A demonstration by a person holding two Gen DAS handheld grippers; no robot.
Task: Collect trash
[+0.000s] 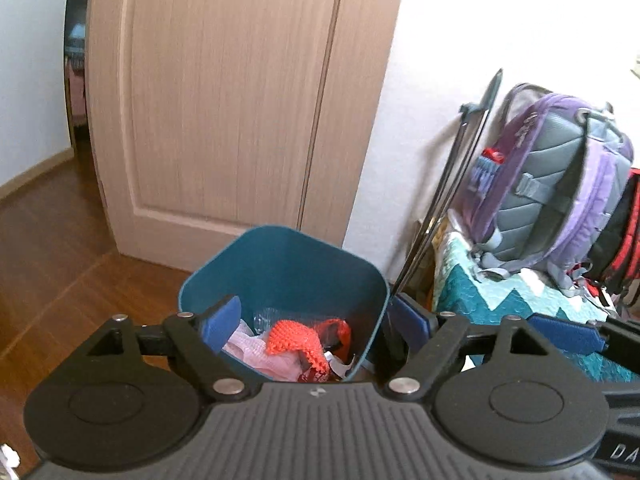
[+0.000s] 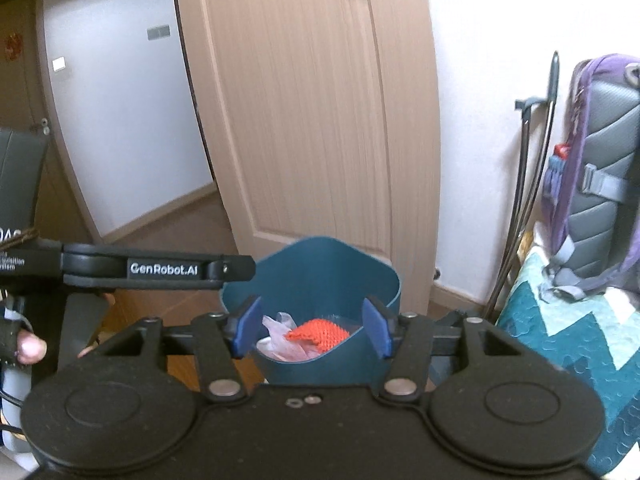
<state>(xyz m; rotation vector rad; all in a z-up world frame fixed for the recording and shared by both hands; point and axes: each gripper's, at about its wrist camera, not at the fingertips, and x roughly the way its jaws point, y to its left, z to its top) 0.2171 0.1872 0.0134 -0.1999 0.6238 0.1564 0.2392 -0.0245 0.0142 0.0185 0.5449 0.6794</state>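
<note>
A teal trash bin (image 1: 288, 264) stands on the wood floor in front of a door; it also shows in the right wrist view (image 2: 320, 264). Inside lie red netting (image 1: 296, 338), pale pink plastic wrap (image 1: 256, 352) and other scraps; the netting (image 2: 320, 334) and wrap (image 2: 284, 340) show in the right view too. My left gripper (image 1: 316, 324) is open and empty above the bin's near rim. My right gripper (image 2: 312, 334) is open and empty, its blue pads either side of the bin. The left gripper's body (image 2: 160, 269) shows at the left of the right view.
A light wooden door (image 1: 240, 100) stands behind the bin. To the right, a purple and grey backpack (image 1: 552, 184) rests on a teal zigzag quilt (image 1: 520, 304). Dark poles (image 1: 452, 200) lean on the white wall. Wood floor (image 1: 52, 240) spreads to the left.
</note>
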